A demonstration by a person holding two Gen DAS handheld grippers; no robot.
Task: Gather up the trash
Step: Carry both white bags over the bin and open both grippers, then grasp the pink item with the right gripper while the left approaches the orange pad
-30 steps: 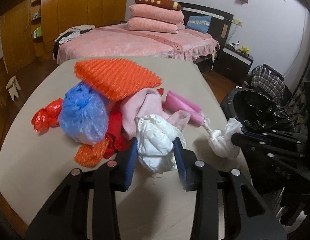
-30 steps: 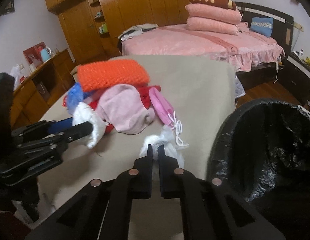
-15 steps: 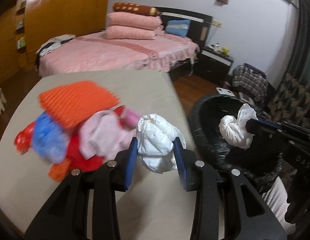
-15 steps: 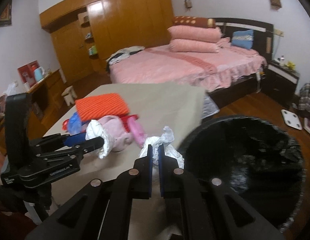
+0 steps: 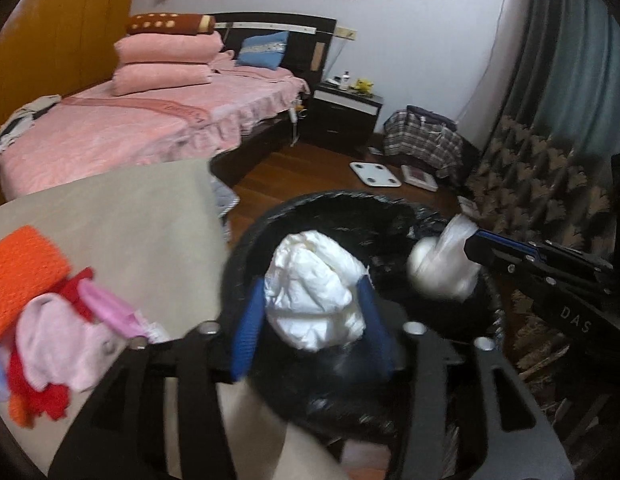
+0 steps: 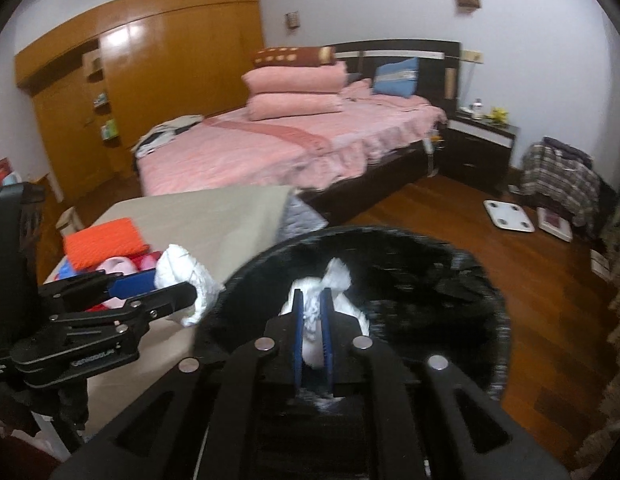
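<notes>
Trash bundles: we count two white crumpled ones, one to each tool, both hanging over the open bin.
Left hand-held gripper point(image 5: 312, 306): its jaws are opening around the bigger white wad point(image 5: 314, 292), which sits between the blue pads point(image 5: 246, 336); we see the pads drawn off its sides, so the squeeze looks gone.
Right hand-held gripper point(image 6: 310, 312): its jaws are opening too, with a narrow gap; the knotted white bag point(image 6: 328, 304) is between the pads and seems to touch them.
Bin point(image 6: 450, 272): one, round, lined with a black plastic bag, standing on the wooden floor just beside the counter point(image 5: 130, 216).
Pile on the counter: we count one orange mesh pad point(image 5: 22, 272), one pale pink cloth point(image 5: 58, 344), one brighter pink piece point(image 5: 106, 308), some red material point(image 5: 76, 284) and a sliver of blue at the frame edge; blur keeps us from counting finer.
Writing: we read "DAS" on the side of the right tool in the left wrist view; the lettering on the left tool's side in the right wrist view is too smeared to read.
Bed point(image 6: 270, 148): one, pink cover, two pink pillows stacked under one brown dotted bolster, one blue cushion.
Floor: one white scale point(image 6: 508, 216) and one checked bag point(image 6: 558, 180) near the nightstand.
</notes>
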